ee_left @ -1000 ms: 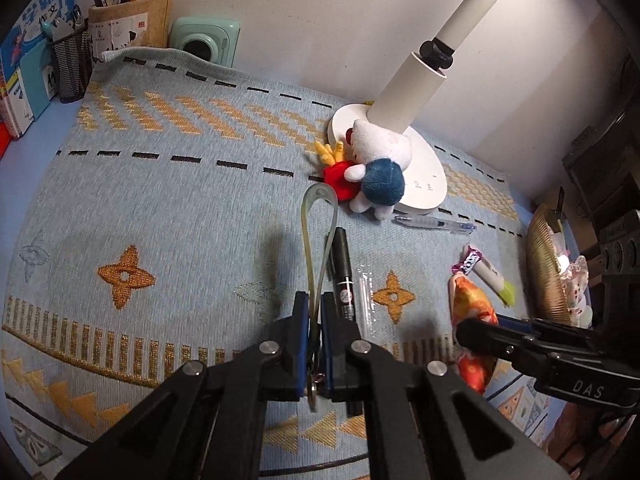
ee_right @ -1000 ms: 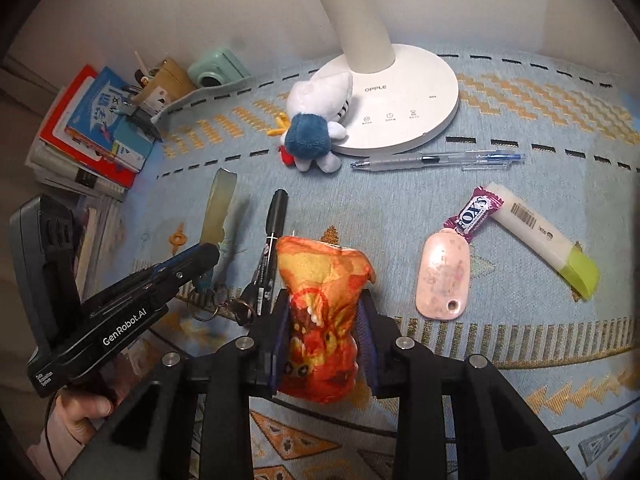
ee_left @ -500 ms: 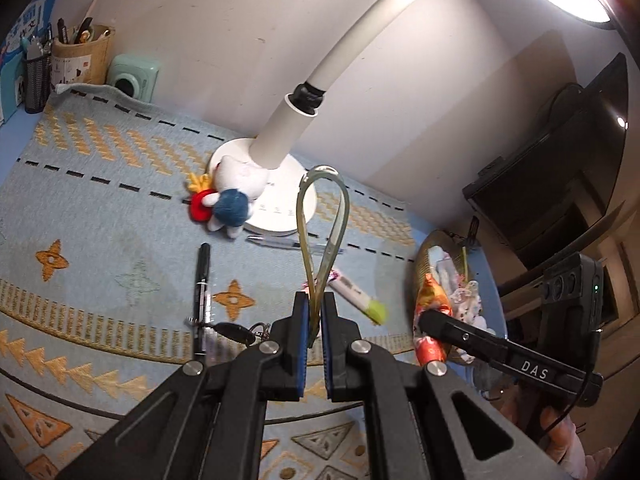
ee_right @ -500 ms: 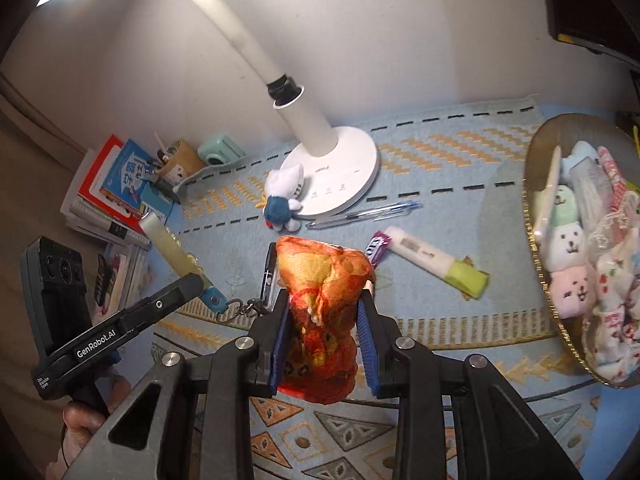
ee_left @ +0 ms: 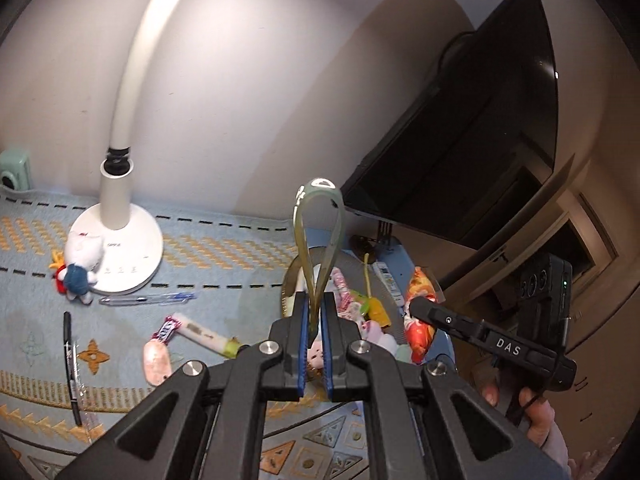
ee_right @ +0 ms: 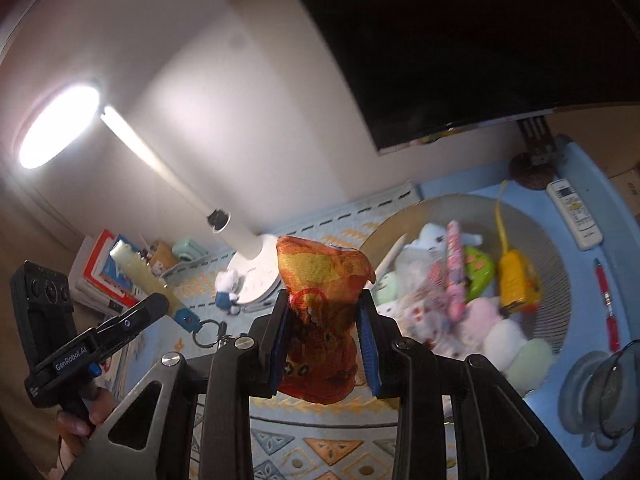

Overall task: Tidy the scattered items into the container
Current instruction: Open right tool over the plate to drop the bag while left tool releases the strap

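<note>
My left gripper (ee_left: 315,322) is shut on a yellowish keychain strap (ee_left: 318,236) whose loop stands up in front of the round basket (ee_left: 289,280). From the right wrist view the strap's blue clip and key ring (ee_right: 202,326) hang below that gripper. My right gripper (ee_right: 324,338) is shut on an orange snack packet (ee_right: 320,280), held in the air just left of the basket (ee_right: 536,248), which holds plush toys and sweets. On the mat lie a plush toy (ee_left: 78,266), a clear pen (ee_left: 146,300), a white stick (ee_left: 202,333), a wrapped candy (ee_left: 165,329), a pink oval (ee_left: 157,362) and a black pen (ee_left: 71,360).
A white desk lamp (ee_left: 116,188) stands at the back of the patterned mat, lit. A dark monitor (ee_right: 460,40) hangs above the basket. Behind and beside the basket lie a remote (ee_right: 574,214) and a red pen (ee_right: 606,308). Books (ee_right: 102,276) are stacked far left.
Both grippers have risen from the mat and swung right toward the basket, carrying the strap and the snack packet. The basket now fills much more of both views.
</note>
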